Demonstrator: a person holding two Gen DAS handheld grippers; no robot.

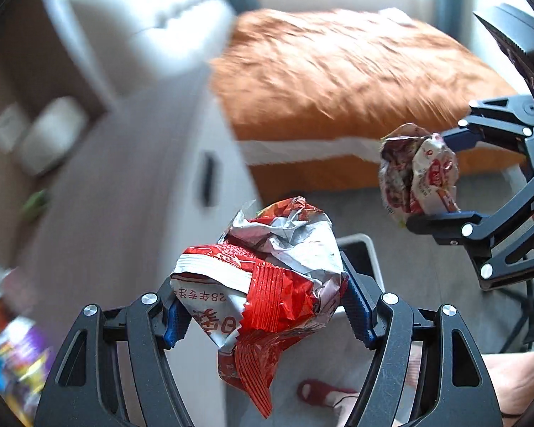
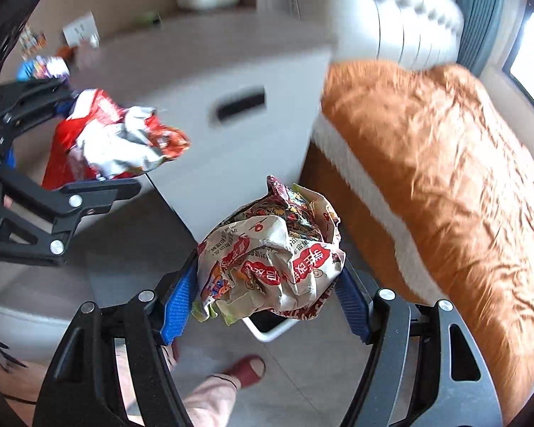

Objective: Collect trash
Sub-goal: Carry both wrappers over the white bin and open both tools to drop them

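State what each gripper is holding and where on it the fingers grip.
Left gripper pinches a crumpled red and silver snack wrapper across its bunched middle. Right gripper clamps a crumpled beige and red wrapper by its lower sides.

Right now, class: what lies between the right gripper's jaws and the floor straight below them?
In the right wrist view, the right gripper grips a beige wrapper; below it a white-rimmed bin shows on the floor.

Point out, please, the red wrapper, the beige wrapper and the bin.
red wrapper (image 1: 267,277): left wrist view, on its crumpled middle.
beige wrapper (image 2: 270,259): right wrist view, on its printed front.
bin (image 2: 270,331): right wrist view, on its white rim below the wrapper.
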